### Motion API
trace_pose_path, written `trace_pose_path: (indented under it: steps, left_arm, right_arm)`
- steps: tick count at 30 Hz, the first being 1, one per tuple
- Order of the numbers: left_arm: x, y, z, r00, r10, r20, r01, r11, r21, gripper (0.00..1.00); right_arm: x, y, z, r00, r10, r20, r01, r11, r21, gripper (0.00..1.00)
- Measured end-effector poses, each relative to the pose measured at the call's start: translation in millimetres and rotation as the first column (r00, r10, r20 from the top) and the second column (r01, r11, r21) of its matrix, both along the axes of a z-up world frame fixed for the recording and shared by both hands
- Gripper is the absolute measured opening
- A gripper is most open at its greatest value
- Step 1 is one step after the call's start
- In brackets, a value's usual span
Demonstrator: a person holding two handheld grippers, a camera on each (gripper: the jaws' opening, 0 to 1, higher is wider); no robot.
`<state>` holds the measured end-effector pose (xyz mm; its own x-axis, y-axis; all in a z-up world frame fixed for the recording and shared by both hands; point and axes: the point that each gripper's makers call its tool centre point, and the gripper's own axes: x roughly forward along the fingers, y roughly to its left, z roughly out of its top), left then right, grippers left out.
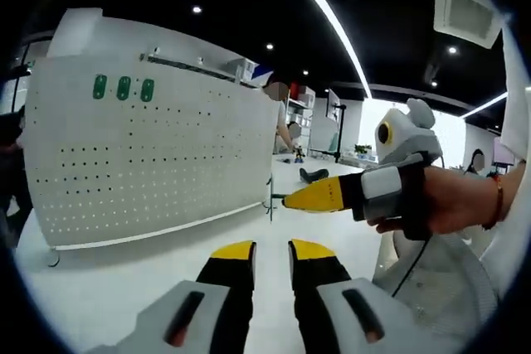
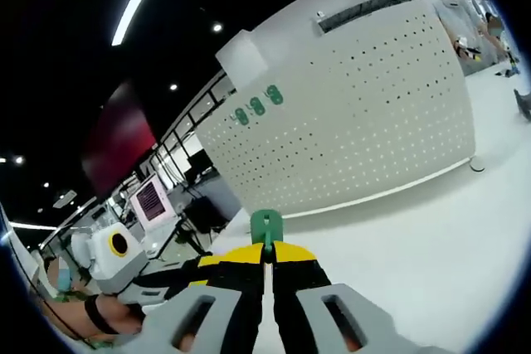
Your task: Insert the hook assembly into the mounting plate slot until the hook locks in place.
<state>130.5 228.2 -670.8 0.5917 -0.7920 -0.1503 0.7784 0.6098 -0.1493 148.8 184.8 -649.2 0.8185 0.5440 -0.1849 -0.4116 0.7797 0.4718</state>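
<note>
- In the left gripper view, the left gripper (image 1: pixel 271 248) rises from the bottom with its yellow-tipped jaws parted by a narrow gap and nothing between them; it hangs over the white bench (image 1: pixel 108 288) without touching anything.
- In the right gripper view, the right gripper (image 2: pixel 266 252) has its jaws pressed together on the green hook assembly (image 2: pixel 266 227), whose flat green head sticks up just beyond the yellow tips.
- The same right gripper enters the left gripper view from the right, held by a person's hand (image 1: pixel 448 201) with a red band at the wrist; its yellow tip points toward the board's right edge but stays apart from it. The hook itself is too small to make out there.
- The left gripper also appears low at the left of the right gripper view, held in a hand.
- Farther off, the white perforated mounting plate (image 2: pixel 365 113) stands upright on the bench, rows of small holes across its face.
- Three green hooks (image 1: pixel 123 88) already sit side by side near the plate's upper left corner, in both views.
- No writing on the plate or grippers can be read.
- Behind the plate, a person (image 1: pixel 279 113) stands in a room with dark ceiling and strip lights.
</note>
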Motion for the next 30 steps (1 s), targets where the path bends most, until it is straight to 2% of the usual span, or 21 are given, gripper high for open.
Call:
trace_pose_path:
  steps: [8,13,24,30]
  left_arm:
    - [-7.0,18,6.1,0.999,0.040,0.010,-0.040,0.999,0.009,0.23]
    - [-12.1,28,11.6,0.999,0.053,0.014,-0.053,0.999,0.007,0.27]
    - [-24.6,37,24.8,0.998,0.052,0.044,-0.053,0.998,0.021,0.37]
    - [-27.1,44,27.8,0.995,0.084,0.050,-0.086,0.996,0.035,0.44]
  right_arm:
    - [7,1,14.4,1.000,-0.007,0.029,0.008,1.000,-0.018,0.01]
    - [10,3,25.9,0.998,-0.010,0.069,0.014,0.998,-0.053,0.01]
    - [19,-5,41.9,0.993,-0.030,0.110,0.044,0.991,-0.127,0.01]
    - [31,-9,52.4,0.990,-0.047,0.134,0.068,0.986,-0.151,0.01]
